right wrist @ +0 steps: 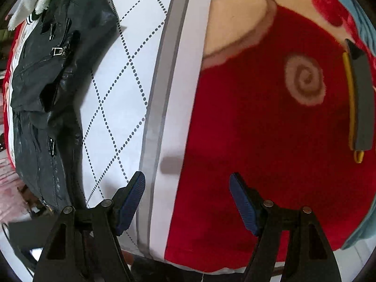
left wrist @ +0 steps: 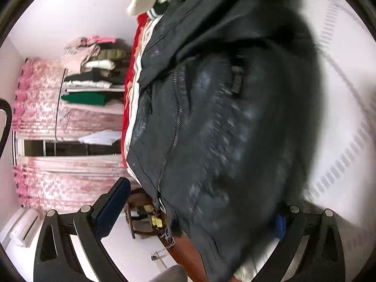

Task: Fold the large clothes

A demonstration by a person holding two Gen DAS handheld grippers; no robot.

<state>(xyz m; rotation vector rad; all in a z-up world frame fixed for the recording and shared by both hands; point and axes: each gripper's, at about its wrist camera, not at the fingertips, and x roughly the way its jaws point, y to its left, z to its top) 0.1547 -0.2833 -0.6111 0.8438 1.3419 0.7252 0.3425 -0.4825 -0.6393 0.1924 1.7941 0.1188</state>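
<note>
- the bed, under a white sheet with dotted diamonds and a red blanket, takes up most of both views.
- the black jacket lies part-folded along the sheet's far edge, zips showing.
- in the left wrist view the jacket is blurred and close; the fold looks mid-way.
- left gripper: fingers wide apart, cloth across one; grip unclear.
- right gripper: jaws spread, empty, over the blanket, well apart from the jacket.
- next, the right must likely reach a free hem.
</note>
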